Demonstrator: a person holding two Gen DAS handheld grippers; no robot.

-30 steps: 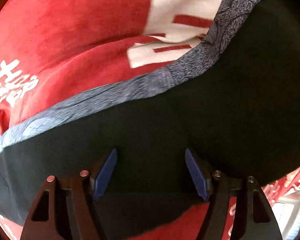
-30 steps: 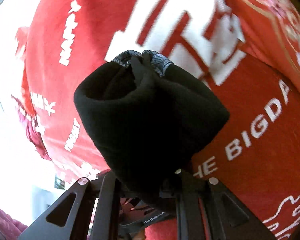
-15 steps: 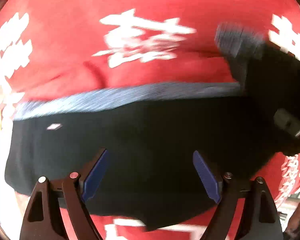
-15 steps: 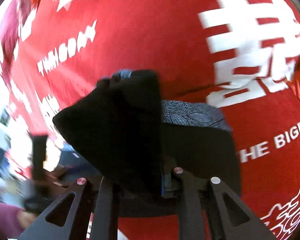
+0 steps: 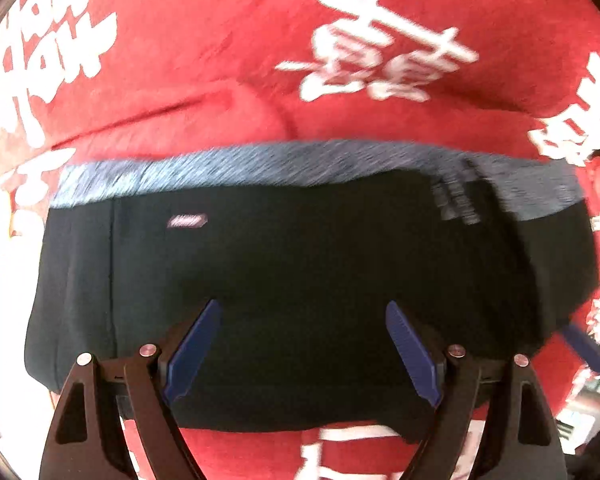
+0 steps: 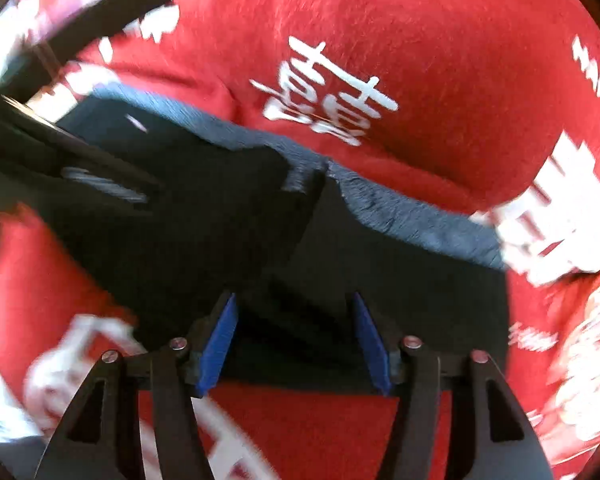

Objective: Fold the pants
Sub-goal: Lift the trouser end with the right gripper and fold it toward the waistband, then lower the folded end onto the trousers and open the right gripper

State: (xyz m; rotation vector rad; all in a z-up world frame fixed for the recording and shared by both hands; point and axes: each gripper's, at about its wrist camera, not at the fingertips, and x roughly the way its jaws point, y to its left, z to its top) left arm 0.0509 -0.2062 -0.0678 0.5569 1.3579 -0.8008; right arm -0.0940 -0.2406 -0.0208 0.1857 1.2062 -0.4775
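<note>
So the right tongs [image 6: 294, 340] have just been opening and nothing's pinched between the blue pads now. A second ago they carried a bunched wad of the black pants [image 5: 300, 280]; now that part lies dropped over the rest, making a folded stack on the red printed cloth [image 5: 260, 40]. The left tongs [image 5: 300, 344] hang over it, spread wide and empty, opened a bit more too. Looks like one fold is done, maybe only tidying left.
</note>
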